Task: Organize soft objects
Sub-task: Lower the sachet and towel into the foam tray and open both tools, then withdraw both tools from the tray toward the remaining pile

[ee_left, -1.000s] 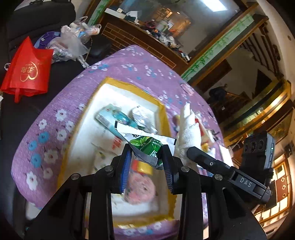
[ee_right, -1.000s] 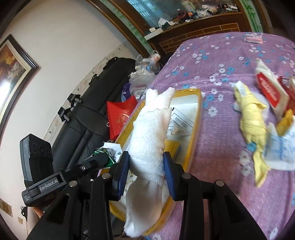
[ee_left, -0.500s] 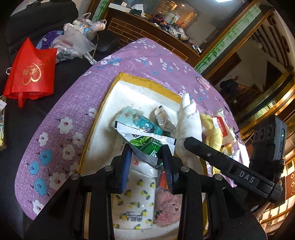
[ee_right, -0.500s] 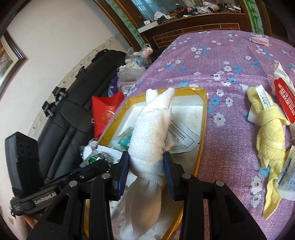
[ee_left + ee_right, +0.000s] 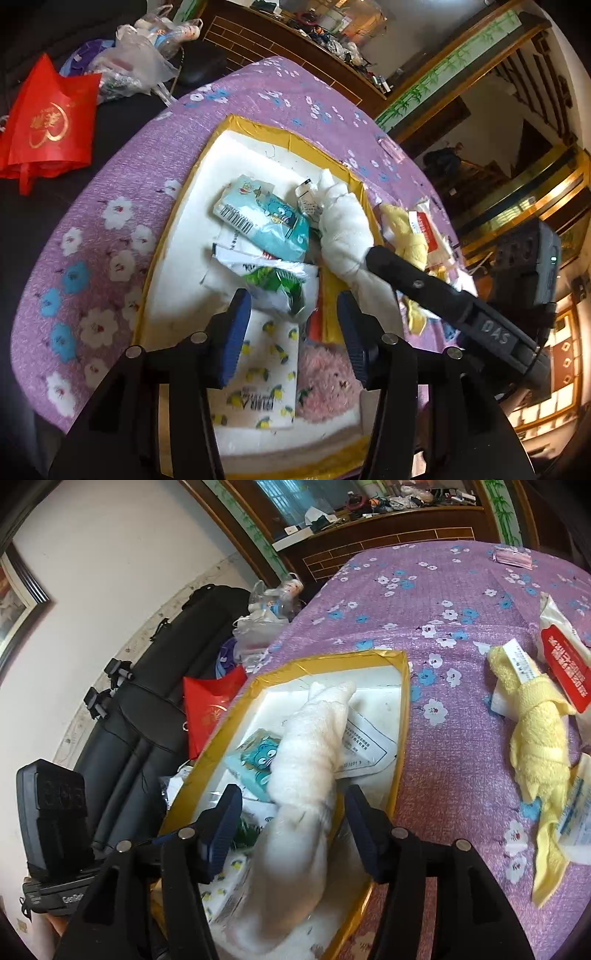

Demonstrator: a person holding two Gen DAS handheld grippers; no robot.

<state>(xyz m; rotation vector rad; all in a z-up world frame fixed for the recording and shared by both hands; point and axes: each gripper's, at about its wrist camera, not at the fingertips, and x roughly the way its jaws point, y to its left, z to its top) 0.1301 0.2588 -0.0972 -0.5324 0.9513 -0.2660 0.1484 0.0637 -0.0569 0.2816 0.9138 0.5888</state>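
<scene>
A white foam tray (image 5: 288,133) with a yellow taped rim (image 5: 332,657) lies on the purple flowered cloth. My left gripper (image 5: 293,332) hovers over it with jaws opening. The green-and-white packet (image 5: 277,280) lies just ahead of its pads, untouched. My right gripper (image 5: 291,825) is also opening. The rolled white towel (image 5: 306,760) stands between its pads with a gap on each side, its lower end resting in the tray. The same white towel (image 5: 340,229) leans along the tray's right side. A yellow towel (image 5: 535,716) lies outside on the cloth.
In the tray lie a teal packet (image 5: 266,221), a lemon-print tissue pack (image 5: 262,376) and a pink fluffy item (image 5: 325,384). A red-and-white packet (image 5: 565,657) sits by the yellow towel. A red bag (image 5: 51,122) and plastic bags (image 5: 136,62) lie on the black sofa (image 5: 147,701).
Both pairs of jaws have widened. The green packet has left the left pads and lies in the tray. The white towel has come free of the right pads. Both grippers sank toward the tray.
</scene>
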